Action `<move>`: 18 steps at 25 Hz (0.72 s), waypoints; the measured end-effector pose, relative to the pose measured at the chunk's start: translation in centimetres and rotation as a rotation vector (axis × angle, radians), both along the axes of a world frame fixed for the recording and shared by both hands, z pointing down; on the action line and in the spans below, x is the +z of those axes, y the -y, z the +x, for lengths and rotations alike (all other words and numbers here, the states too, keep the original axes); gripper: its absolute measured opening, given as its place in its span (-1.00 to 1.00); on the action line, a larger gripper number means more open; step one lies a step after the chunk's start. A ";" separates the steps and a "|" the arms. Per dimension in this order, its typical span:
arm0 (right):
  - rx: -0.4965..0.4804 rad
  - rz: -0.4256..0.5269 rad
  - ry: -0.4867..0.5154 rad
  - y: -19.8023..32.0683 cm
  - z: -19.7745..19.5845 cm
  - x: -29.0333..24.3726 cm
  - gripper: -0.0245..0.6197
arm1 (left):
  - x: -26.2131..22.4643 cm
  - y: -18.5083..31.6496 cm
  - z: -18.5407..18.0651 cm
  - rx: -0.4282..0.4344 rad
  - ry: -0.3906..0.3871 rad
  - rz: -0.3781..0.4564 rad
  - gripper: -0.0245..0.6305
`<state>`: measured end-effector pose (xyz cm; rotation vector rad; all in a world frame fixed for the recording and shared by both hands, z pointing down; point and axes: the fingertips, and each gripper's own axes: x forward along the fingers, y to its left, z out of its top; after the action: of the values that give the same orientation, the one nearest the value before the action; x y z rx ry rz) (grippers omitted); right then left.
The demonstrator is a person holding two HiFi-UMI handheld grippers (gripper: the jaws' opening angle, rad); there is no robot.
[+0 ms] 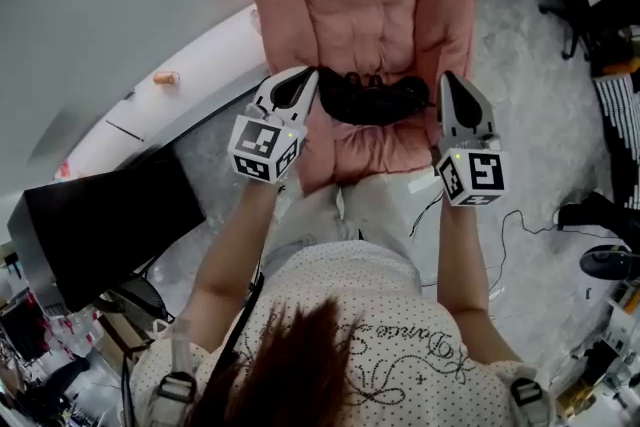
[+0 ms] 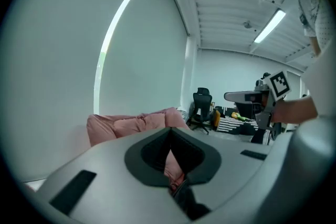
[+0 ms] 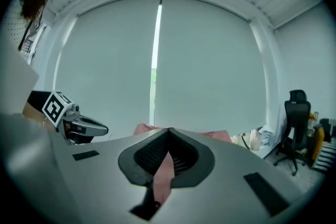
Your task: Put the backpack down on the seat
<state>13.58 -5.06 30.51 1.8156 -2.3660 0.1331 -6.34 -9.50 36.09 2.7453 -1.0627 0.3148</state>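
Left gripper [image 1: 308, 80] and right gripper [image 1: 446, 83] jaws are clamping the backpack [image 1: 370, 99], holding it crosswise above the armchair seat [image 1: 362, 155].

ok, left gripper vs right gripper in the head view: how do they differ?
The left gripper slants inward toward the black backpack. The right gripper points almost straight up the picture. The left gripper is at the backpack's left end, the right gripper at its right end. Their marker cubes carry different patterns. Shared: both are shut on the backpack, over the pink armchair.
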 end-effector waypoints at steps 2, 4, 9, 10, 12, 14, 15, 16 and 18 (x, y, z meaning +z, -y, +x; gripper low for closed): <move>0.008 0.047 -0.013 -0.1 -0.4 -1.8 -0.89 | -1.2 0.3 -0.5 -0.028 0.024 0.037 -0.91; 0.004 0.078 -0.018 -0.4 -1.0 -3.2 -0.89 | -2.3 0.3 -0.8 -0.038 0.035 0.067 -0.91; -0.012 0.123 -0.015 -0.7 -2.3 -5.1 -0.89 | -4.8 0.0 -1.4 -0.045 0.005 0.113 -0.91; -0.011 0.129 -0.014 -0.7 -2.5 -5.2 -0.89 | -5.2 0.0 -1.6 -0.051 -0.003 0.124 -0.91; -0.003 0.141 -0.016 -0.7 -2.7 -5.5 -0.89 | -6.1 0.0 -1.7 -0.052 -0.024 0.153 -0.91; 0.007 0.148 -0.027 -0.8 -2.8 -5.6 -0.89 | -7.0 -0.2 -1.7 -0.037 -0.047 0.197 -0.91; 0.009 0.150 -0.034 -0.9 -2.9 -5.7 -0.89 | -7.3 -0.4 -1.7 -0.028 -0.053 0.216 -0.91; 0.011 0.152 -0.040 -0.9 -3.0 -5.7 -0.89 | -7.5 -0.5 -1.7 -0.022 -0.055 0.230 -0.91; 0.013 0.155 -0.049 -1.1 -3.1 -5.8 -0.89 | -7.5 -0.7 -1.7 -0.018 -0.056 0.238 -0.91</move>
<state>10.52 -3.98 24.66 1.8776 -2.3916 -0.0955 -8.06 -8.79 28.62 2.9294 -1.1785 0.1147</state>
